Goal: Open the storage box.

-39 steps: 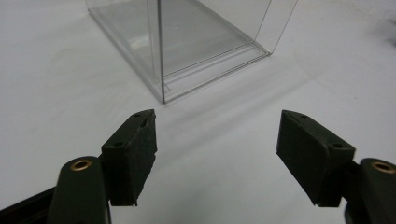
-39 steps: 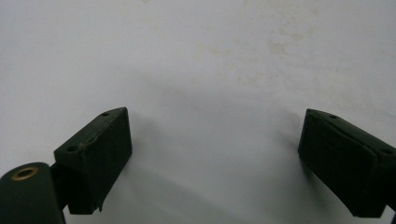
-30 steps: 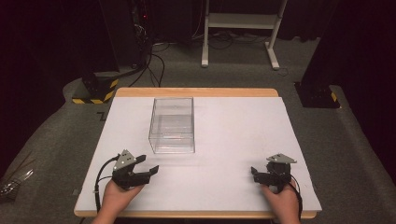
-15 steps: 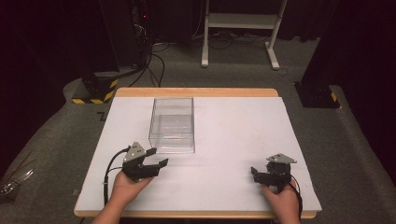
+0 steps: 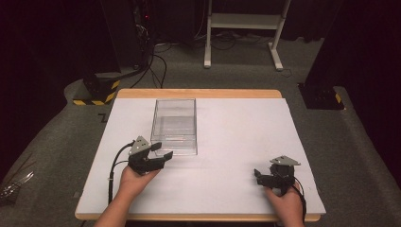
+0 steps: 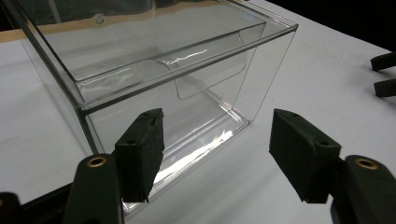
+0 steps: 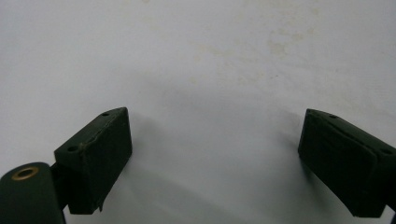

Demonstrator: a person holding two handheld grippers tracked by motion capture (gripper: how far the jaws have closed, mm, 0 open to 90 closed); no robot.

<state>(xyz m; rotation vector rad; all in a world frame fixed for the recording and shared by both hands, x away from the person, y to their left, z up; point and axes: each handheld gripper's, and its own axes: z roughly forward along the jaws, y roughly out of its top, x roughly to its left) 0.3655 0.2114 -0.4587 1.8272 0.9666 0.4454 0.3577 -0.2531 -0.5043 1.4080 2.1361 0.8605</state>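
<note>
A clear plastic box (image 5: 173, 125) stands on the white table top (image 5: 236, 132), left of centre, with an inner drawer-like tray. My left gripper (image 5: 162, 150) is at its near right corner, open; its jaws have just been closing a little, with nothing between them. In the left gripper view the box (image 6: 163, 70) stands close ahead, and the left pad (image 6: 140, 154) overlaps its front face, while the gripper (image 6: 219, 140) holds nothing. My right gripper (image 5: 257, 176) rests near the front right of the table, open, over bare white surface (image 7: 215, 154).
The table has a wooden rim (image 5: 198, 93) at the back. Behind it on the grey floor stand a black base with yellow-black stripes (image 5: 94, 90), cables and a white frame's legs (image 5: 241, 28). The right gripper's jaws (image 6: 385, 74) show at the left gripper view's right edge.
My left gripper has moved forward and to the right, up to the box's near corner, and its jaws have narrowed slightly. The right gripper has stayed where it was.
</note>
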